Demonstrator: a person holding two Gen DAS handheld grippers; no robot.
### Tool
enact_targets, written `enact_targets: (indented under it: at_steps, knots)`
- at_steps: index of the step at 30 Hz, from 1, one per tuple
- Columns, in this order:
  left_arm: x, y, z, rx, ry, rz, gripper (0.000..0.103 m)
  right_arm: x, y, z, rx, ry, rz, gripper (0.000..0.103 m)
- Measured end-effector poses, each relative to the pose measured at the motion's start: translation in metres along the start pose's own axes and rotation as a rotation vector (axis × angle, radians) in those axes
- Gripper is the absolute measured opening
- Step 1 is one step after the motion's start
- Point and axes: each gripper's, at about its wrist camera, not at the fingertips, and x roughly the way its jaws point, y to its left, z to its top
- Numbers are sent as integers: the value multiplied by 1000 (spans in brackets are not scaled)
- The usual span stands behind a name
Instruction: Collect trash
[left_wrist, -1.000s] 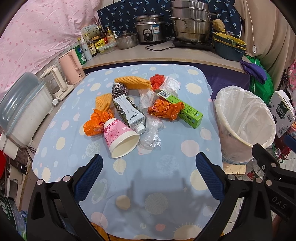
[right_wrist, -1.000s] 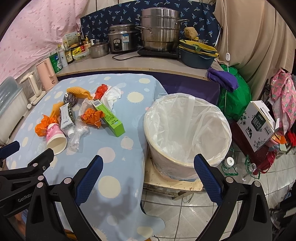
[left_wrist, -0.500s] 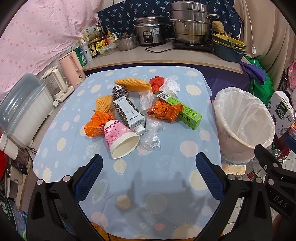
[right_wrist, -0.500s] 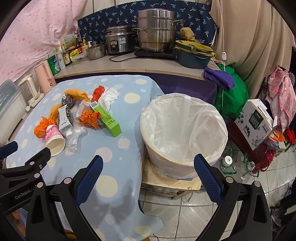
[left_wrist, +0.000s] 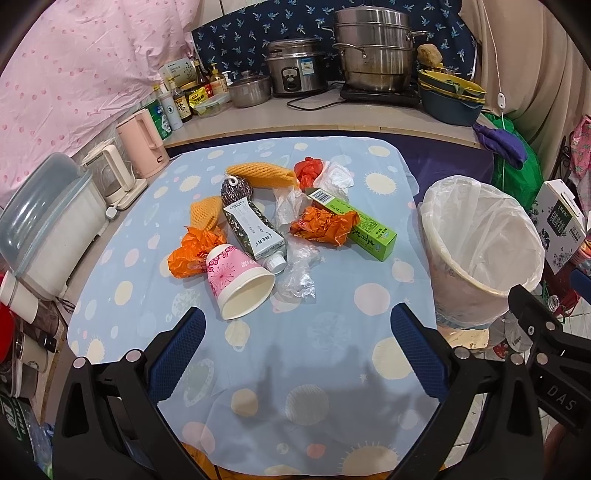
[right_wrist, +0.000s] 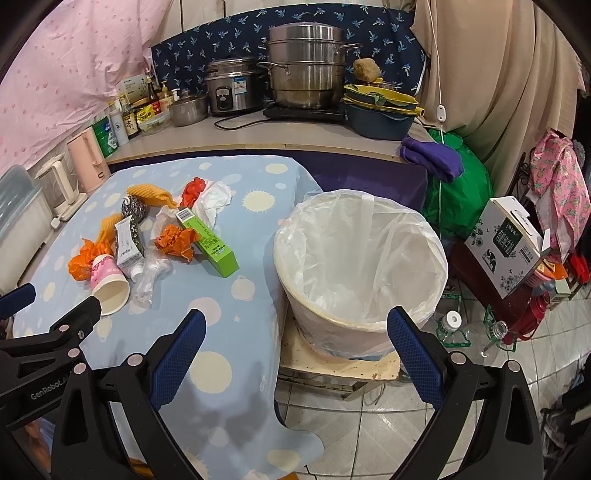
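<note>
A heap of trash lies mid-table on the blue dotted cloth (left_wrist: 325, 369): a pink paper cup (left_wrist: 236, 278) on its side, a flattened carton (left_wrist: 255, 230), crumpled orange wrappers (left_wrist: 321, 227), a green box (left_wrist: 354, 223), clear plastic (left_wrist: 299, 275), orange foam netting (left_wrist: 262, 175), a red scrap (left_wrist: 308, 171). A white-lined bin (left_wrist: 480, 251) stands off the table's right edge. My left gripper (left_wrist: 297, 330) hangs open just short of the cup, nothing between its fingers. My right gripper (right_wrist: 295, 334) is open above the table's right edge, beside the bin (right_wrist: 358, 266).
Kettles (left_wrist: 142, 144) and a lidded plastic box (left_wrist: 44, 229) line the left side. The back counter holds bottles, a rice cooker (left_wrist: 297, 68) and steel pots (left_wrist: 373, 55). On the floor right of the bin are a printed carton (right_wrist: 511, 243), bottles and a green bag (right_wrist: 458, 188).
Both views have drifted slightly: the trash heap and bin sit a little nearer and lower in the frames. Both grippers stay open; nothing has been picked up.
</note>
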Motion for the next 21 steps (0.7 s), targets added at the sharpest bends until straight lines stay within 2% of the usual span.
enact_targets:
  at_steps: [21]
  knots:
    - [-6, -6, 4, 14, -14, 1, 96, -4, -10, 1, 11, -12, -2, 95]
